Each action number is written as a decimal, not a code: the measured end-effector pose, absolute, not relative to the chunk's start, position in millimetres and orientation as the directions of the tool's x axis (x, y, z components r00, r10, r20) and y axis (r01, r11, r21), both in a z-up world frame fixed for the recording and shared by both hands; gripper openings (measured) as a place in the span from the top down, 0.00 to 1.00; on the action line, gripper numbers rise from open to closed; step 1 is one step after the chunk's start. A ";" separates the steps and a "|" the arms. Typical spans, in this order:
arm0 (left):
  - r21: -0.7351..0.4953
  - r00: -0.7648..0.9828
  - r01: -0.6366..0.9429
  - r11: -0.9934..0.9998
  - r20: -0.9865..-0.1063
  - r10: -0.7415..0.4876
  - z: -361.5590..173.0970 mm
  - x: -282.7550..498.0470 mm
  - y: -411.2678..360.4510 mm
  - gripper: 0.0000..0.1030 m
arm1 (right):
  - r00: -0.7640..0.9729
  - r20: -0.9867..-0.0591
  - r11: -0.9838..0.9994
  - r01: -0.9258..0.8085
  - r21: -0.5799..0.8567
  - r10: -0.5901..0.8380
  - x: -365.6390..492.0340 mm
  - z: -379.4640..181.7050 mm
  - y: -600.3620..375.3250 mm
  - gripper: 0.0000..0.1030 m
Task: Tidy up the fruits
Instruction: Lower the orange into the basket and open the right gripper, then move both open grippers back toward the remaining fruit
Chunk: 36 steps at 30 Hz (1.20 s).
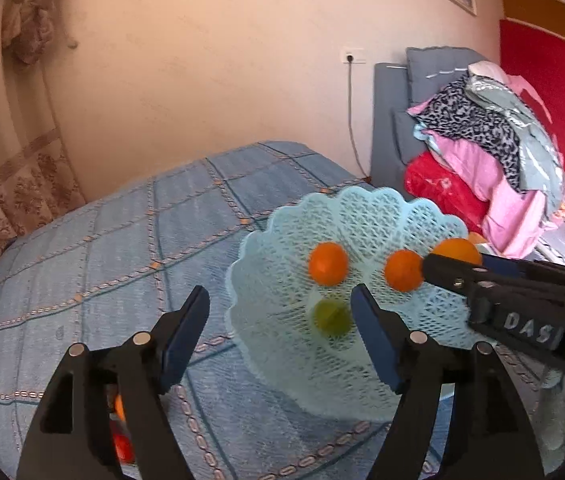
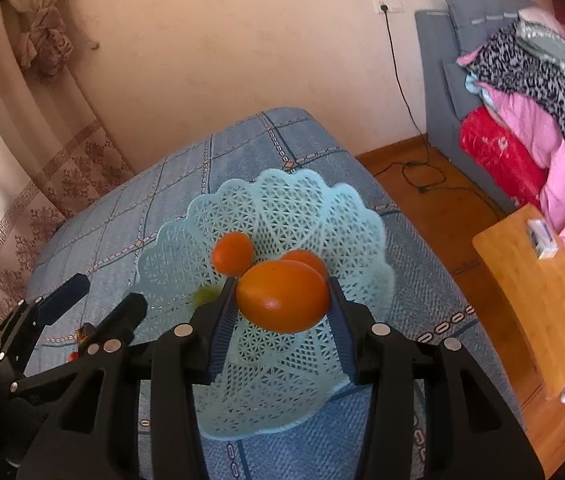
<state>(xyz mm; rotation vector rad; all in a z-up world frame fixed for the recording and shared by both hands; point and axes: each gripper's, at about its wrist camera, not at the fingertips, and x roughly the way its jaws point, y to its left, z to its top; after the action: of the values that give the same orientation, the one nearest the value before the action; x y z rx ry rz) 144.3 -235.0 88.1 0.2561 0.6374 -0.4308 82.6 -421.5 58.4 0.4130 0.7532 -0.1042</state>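
While we hold the large orange [image 2: 282, 296] between the right gripper [image 2: 280, 304] fingers above the lattice basket [image 2: 322, 216], a careless release could send it rolling off the sloping mesh onto the blue bedspread [image 2: 170, 172], or knocking the two small oranges [image 2: 232, 254] already inside. A green fruit [image 1: 331, 317] lies in the basket too, just ahead of our left gripper [image 1: 280, 332], which stands wide and empty near the rim.
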 end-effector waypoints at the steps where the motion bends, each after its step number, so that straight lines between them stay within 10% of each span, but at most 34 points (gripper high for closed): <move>1: 0.100 0.720 0.456 0.885 -0.625 -0.301 87.4 145.8 -233.1 0.29 | 0.731 -0.680 0.907 0.243 0.345 0.063 81.8 58.1 -424.1 0.46; 36: 0.118 0.821 0.286 0.951 -0.541 -0.180 150.1 122.5 -125.5 0.16 | 0.823 -0.553 0.930 0.093 0.356 0.130 47.8 104.1 -381.7 0.45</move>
<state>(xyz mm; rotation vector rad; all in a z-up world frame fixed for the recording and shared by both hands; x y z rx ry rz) 122.5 -125.5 150.1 0.1980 0.5544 -0.2498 47.8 -381.7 104.1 0.3822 0.6076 0.0203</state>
